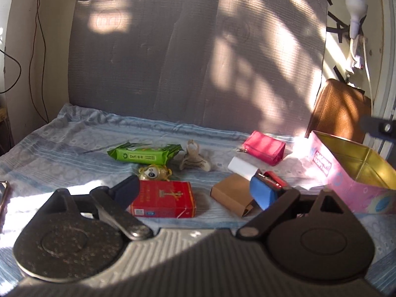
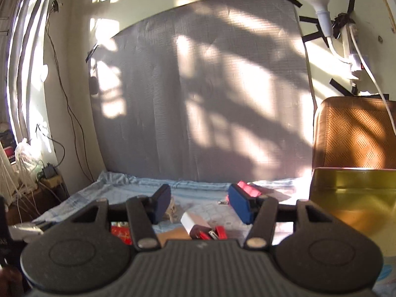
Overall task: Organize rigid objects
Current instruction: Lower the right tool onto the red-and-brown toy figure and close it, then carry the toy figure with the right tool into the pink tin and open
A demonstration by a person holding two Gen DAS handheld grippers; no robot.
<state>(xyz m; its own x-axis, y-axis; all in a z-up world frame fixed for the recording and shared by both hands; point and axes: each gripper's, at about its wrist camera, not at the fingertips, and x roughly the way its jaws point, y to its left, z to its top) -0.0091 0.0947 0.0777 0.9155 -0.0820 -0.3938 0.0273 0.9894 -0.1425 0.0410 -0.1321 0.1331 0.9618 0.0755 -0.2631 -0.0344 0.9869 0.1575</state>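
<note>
My left gripper is open and empty, low over a blue patterned cloth. Between its pads lies a red box. A brown cardboard box, a white box and a red stapler lie by the right pad. A pink pouch, a green wipes pack, a gold trinket and a pale figurine lie farther back. A pink tin with a gold inside stands open at right. My right gripper is open and empty above the white box and stapler.
A grey panel stands upright behind the cloth. A brown woven chair back is at the right, also in the right wrist view. Cables and a white lamp hang on the walls. The tin's gold wall is close on the right.
</note>
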